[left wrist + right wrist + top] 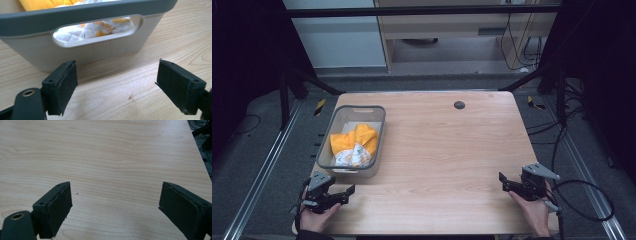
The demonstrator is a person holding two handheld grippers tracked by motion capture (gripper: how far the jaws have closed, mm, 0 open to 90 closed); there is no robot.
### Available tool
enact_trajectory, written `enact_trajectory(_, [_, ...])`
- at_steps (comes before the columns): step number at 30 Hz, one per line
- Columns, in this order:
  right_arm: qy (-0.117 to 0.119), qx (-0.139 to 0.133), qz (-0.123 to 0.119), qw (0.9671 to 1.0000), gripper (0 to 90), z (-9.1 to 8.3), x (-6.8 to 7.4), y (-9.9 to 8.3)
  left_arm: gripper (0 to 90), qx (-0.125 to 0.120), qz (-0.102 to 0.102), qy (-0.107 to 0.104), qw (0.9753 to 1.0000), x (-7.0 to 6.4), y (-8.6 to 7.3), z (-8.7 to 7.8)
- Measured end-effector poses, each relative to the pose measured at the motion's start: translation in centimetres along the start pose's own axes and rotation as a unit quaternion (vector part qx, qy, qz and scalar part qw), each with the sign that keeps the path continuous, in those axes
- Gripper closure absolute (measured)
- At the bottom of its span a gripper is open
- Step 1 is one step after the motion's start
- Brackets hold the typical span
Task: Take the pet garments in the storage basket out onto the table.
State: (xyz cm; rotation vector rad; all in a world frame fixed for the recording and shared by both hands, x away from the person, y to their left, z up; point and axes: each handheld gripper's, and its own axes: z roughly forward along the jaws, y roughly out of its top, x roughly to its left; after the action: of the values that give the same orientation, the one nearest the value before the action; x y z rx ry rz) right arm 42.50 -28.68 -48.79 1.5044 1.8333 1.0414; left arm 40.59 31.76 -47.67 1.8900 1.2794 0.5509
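The left gripper (343, 192) sits at the near left corner of the table (452, 150), held in the person's left hand (318, 216), its jaws spread wide with nothing between them. In the left gripper view its fingertips (63, 86) rest low over bare wood, and the near wall of the grey bin (82, 47) stands just beyond them, apart from both jaws. Through the bin's handle slot shows a white quilted cloth (75, 32) with orange print; the lettering on it is too cut off to read.

The right gripper (506, 182), in the right hand (532, 210), lies well apart from the bin, at the near right edge of the table, jaws likewise wide apart and empty. Between it and the bin the tabletop is open wood.

The bin (354, 142) hugs the table's left edge, with an orange cloth (357, 137) bunched inside over the white one. Far from the bin, near the back edge, is a small dark round disc (459, 105). What it is cannot be made out.
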Motion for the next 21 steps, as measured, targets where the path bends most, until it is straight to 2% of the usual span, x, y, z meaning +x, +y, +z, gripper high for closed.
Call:
enact_trajectory(2, [0.002, 0.004, -0.004, 1.0000, 11.1, 0.1, 0.1, 0.0, 17.0, -0.004, -0.010, 0.000, 0.9999, 0.1, 0.0, -0.3])
enact_trajectory(6, [0.002, 0.009, -0.016, 0.9998, 11.0, 0.3, 0.4, -0.1, 17.9, -0.009, -0.015, -0.002, 0.9998, 0.2, 0.1, -0.7])
enact_trajectory(14, [0.005, 0.012, -0.026, 0.9996, 11.1, 0.3, 0.7, -0.1, 18.6, -0.033, -0.040, -0.013, 0.9986, 0.2, 0.9, -2.0])
enact_trajectory(21, [0.004, 0.016, -0.032, 0.9994, 11.1, 0.4, 0.9, -0.1, 19.2, -0.040, -0.045, -0.015, 0.9981, 0.3, 1.2, -2.5])
